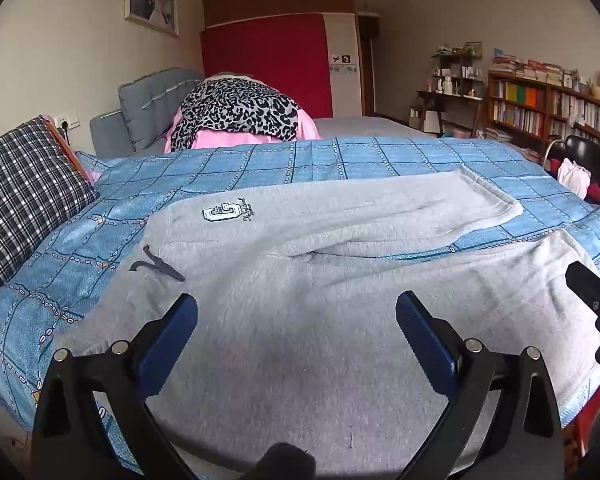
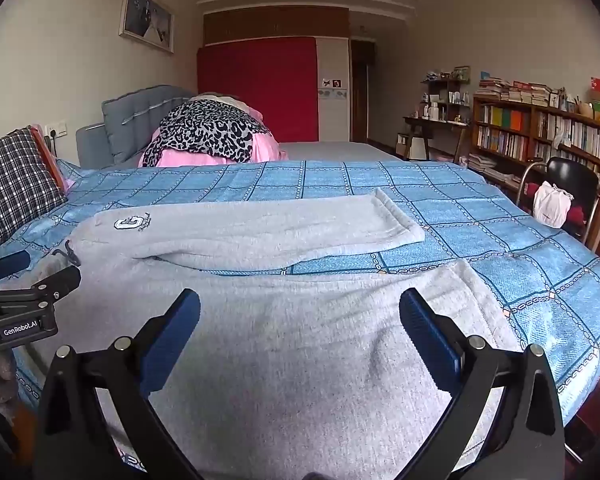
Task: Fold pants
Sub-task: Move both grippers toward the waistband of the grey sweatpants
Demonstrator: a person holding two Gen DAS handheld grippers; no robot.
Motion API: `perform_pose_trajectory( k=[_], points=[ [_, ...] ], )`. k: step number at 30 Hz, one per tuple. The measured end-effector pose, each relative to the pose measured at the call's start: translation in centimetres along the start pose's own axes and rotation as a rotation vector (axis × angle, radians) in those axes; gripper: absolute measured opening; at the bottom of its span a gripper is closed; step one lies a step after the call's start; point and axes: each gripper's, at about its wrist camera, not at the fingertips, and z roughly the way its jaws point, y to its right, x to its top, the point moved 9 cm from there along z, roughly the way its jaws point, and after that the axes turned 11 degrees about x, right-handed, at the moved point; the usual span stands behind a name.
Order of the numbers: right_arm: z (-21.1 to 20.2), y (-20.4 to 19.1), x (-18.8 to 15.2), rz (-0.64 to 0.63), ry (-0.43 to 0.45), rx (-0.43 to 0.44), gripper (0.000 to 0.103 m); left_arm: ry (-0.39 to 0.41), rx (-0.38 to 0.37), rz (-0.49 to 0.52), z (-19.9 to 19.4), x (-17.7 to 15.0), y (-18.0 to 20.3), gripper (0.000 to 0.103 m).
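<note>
Starting state, as far as I can judge: no fold made yet. Grey sweatpants [image 1: 300, 300] lie flat on the blue checked bedspread [image 1: 260, 160], waistband end toward the plaid pillow [image 1: 24, 196], with the drawstring [image 1: 156, 266] and logo patch [image 1: 222, 213] on that end. Both legs run away from the pillow, split in a V with a strip of bedspread showing between them; far leg's cuff [image 2: 396, 220] sits further from the pillow than the crotch.

Left claw [image 1: 296, 328] is wide open, holding nothing, over the seat area nearer the waistband. Right claw [image 2: 300, 328] is likewise spread wide and empty, over the near leg. Can't tell if either touches the fabric.

Remaining, by my read: everything. Lay one leg onto the other, then fold lengthwise toward the waistband. Near leg hangs close to the bed edge, so watch it sliding off when lifted.
</note>
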Motion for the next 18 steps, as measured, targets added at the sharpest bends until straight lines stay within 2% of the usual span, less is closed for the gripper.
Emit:
perform_pose_trajectory(
  k=[18],
  points=[
    [1.4, 0.4, -0.3, 0.007, -0.031, 0.007, 0.101, -0.045, 0.020, 0.013, 1.4, -0.2, 0.4, 0.098]
  ],
)
